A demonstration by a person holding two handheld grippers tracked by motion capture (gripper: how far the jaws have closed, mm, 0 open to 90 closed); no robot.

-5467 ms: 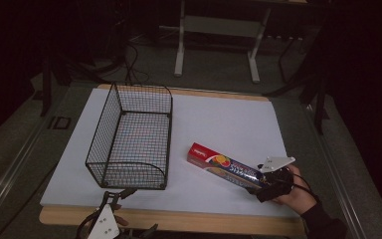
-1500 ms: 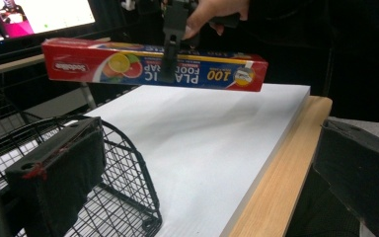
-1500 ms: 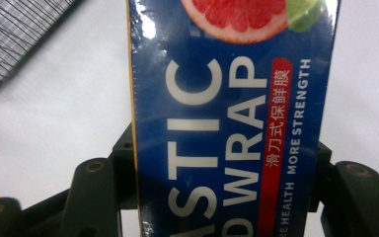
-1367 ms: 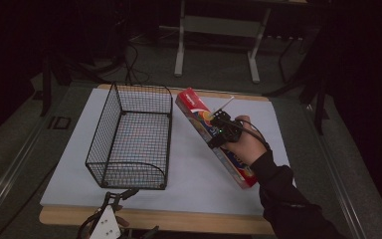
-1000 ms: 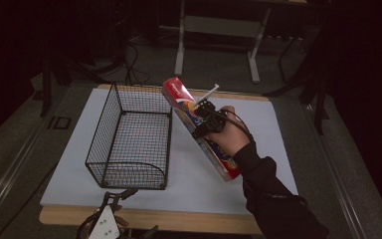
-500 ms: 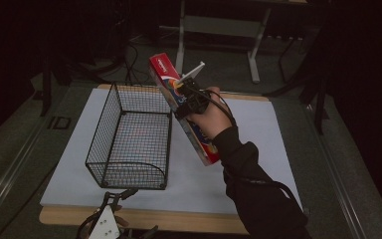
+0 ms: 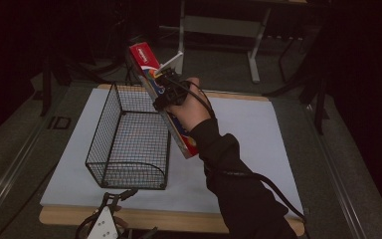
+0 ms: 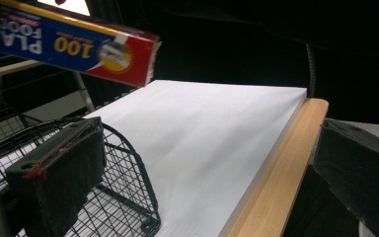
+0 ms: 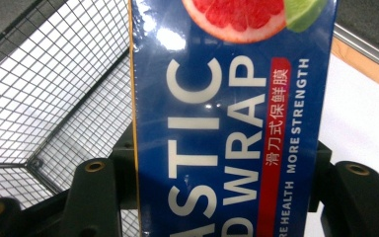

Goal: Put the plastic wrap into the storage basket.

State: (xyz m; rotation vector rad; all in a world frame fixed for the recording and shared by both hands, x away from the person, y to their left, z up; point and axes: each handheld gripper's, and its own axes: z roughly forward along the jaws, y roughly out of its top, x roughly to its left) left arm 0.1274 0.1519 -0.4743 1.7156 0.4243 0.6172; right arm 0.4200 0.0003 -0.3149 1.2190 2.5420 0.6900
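While clenched in right tongs [image 7: 165,89] | plastic-wrap box [image 7: 165,105] slants, red end up-left | left tongs [image 8: 207,163] released

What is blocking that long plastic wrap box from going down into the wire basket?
Nothing visible. The right tool is clamped on the plastic wrap box, held tilted in the air at the wire basket's right wall. The basket is open on top with nothing inside; only its right rim lies near the path.

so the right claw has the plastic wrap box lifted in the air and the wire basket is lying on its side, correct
Not quite. The right claw does hold the plastic wrap box in the air, but the wire basket stands upright on the white table top with its open top up, as the high view shows.
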